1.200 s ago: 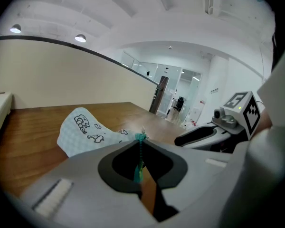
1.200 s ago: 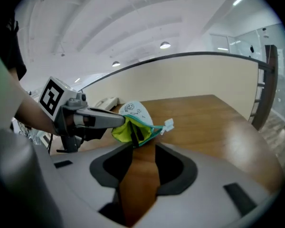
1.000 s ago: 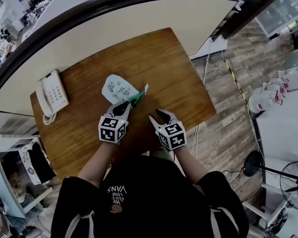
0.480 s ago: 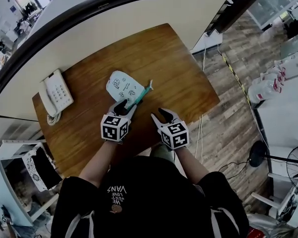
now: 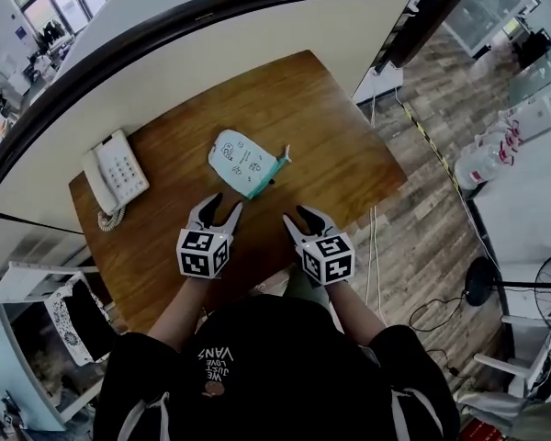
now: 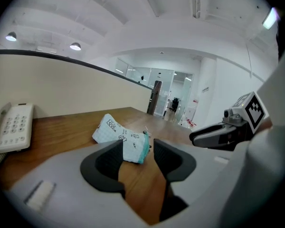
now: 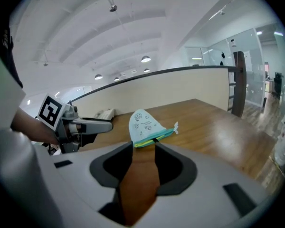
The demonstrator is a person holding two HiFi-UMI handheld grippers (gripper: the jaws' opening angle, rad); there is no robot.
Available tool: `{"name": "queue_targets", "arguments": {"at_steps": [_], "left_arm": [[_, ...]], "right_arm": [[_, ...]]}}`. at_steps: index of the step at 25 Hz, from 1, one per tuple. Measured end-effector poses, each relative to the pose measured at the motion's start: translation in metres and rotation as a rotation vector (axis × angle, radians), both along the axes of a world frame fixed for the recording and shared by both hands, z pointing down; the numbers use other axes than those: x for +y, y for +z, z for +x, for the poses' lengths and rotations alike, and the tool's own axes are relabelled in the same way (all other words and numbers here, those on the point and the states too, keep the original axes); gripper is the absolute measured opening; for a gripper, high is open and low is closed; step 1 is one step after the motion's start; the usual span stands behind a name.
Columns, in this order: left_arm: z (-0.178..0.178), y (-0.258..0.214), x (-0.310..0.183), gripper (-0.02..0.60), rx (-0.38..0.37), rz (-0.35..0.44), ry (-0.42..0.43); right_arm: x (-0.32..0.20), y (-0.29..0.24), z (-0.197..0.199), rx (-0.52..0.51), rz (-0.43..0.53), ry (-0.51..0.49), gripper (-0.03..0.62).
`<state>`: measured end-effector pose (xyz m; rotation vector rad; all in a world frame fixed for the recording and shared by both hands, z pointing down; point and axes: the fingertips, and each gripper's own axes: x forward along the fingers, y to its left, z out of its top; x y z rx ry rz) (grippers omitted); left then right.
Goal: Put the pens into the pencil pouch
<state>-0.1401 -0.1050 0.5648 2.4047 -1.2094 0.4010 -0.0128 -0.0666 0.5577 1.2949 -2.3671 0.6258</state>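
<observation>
The pale blue pencil pouch (image 5: 246,161) with doodle print and a teal zip edge lies flat on the wooden table (image 5: 331,127), also seen in the left gripper view (image 6: 122,136) and the right gripper view (image 7: 142,126). A small dark tip shows at its mouth (image 7: 155,138); I see no loose pen. My left gripper (image 5: 220,209) hovers just short of the pouch, its jaws opening with nothing between them (image 6: 137,149). My right gripper (image 5: 297,217) stands open and empty to the right, also short of the pouch (image 7: 144,152).
A white desk phone (image 5: 117,175) sits at the table's left end, by the cream partition (image 5: 257,35). The table's right edge drops to a wood-look floor (image 5: 422,200) with cables. Each gripper shows in the other's view (image 6: 222,134) (image 7: 88,126).
The left gripper was shut at the pouch's teal edge; it has let go, opened wide and drawn back toward me. The right gripper has pulled back a little, still open.
</observation>
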Motion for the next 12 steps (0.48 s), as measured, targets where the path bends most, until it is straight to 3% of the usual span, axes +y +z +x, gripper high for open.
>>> {"name": "queue_targets", "arguments": {"at_steps": [12], "left_arm": [[-0.013, -0.044, 0.046, 0.186, -0.027, 0.102, -0.138]], "right_arm": [[0.023, -0.029, 0.004, -0.022, 0.057, -0.077, 0.117]]}}
